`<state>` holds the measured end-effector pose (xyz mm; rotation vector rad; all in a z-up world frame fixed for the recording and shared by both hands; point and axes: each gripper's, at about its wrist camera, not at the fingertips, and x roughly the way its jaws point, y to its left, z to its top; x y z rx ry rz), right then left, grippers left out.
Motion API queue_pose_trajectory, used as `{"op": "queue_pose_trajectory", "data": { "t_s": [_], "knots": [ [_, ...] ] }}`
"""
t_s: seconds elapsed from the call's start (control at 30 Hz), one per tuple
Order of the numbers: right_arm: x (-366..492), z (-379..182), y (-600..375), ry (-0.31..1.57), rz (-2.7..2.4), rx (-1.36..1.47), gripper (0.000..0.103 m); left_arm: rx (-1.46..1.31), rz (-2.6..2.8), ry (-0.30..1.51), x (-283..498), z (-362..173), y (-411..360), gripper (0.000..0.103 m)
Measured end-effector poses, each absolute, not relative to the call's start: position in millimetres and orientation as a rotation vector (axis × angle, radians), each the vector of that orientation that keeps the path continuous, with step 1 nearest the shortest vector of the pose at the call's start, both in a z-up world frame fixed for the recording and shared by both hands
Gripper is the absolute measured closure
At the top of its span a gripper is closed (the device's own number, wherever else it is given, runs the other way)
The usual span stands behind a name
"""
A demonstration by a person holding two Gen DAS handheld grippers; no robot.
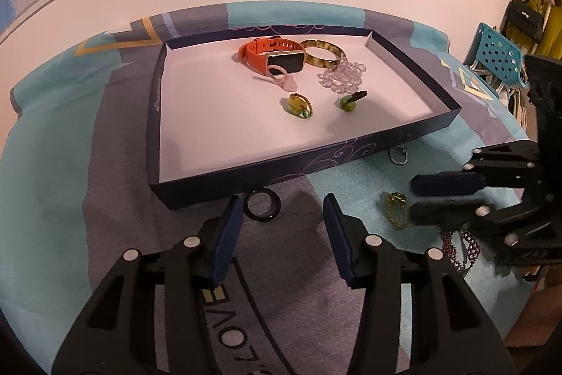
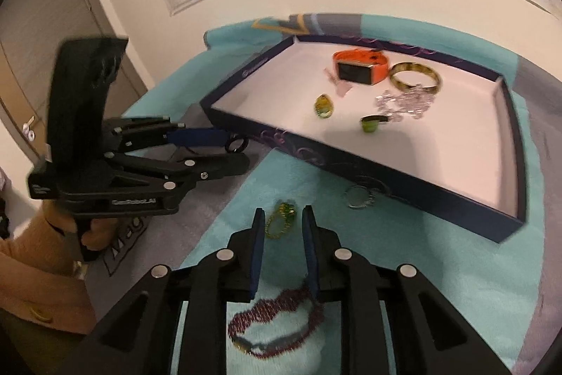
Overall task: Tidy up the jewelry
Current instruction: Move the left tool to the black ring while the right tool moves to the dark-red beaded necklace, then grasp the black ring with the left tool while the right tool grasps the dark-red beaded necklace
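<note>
A dark blue tray (image 1: 351,153) (image 2: 404,185) lies on a teal and grey blanket. It holds an orange watch (image 1: 270,57) (image 2: 361,67), a gold bangle (image 1: 325,53) (image 2: 414,76), a clear bead bracelet (image 1: 342,76), and two green pieces (image 1: 298,104) (image 1: 349,102). My left gripper (image 1: 282,209) (image 2: 242,148) is open, just before a black ring (image 1: 263,204) (image 2: 234,144) by the tray's near wall. My right gripper (image 2: 282,215) (image 1: 412,195) is open, its tips on either side of a gold and green ring (image 2: 281,220) (image 1: 397,208).
A silver ring (image 1: 398,155) (image 2: 358,195) lies on the blanket by the tray's wall. A dark red bead bracelet (image 2: 277,322) (image 1: 460,248) lies under my right gripper. A teal perforated basket (image 1: 498,53) stands to the right, a wall map behind.
</note>
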<state>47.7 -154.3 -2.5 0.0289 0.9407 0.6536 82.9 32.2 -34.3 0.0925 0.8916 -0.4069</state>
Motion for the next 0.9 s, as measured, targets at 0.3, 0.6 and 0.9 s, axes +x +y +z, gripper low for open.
{"op": "queue_pose_trajectory", "data": {
  "t_s": [0.3,0.6,0.9],
  "knots": [
    [35,-4,-188,0.964,0.578,0.072,0.077,0.114,-0.397,0.891,83,-36,27,0.076],
    [21,-10,-184,0.981,0.605,0.061,0.068,0.113,-0.393,0.889,73,-35,30,0.082],
    [13,-11,-173,0.981,0.604,0.025,0.066,0.108,-0.409,0.891,58,-34,32,0.082]
  ]
}}
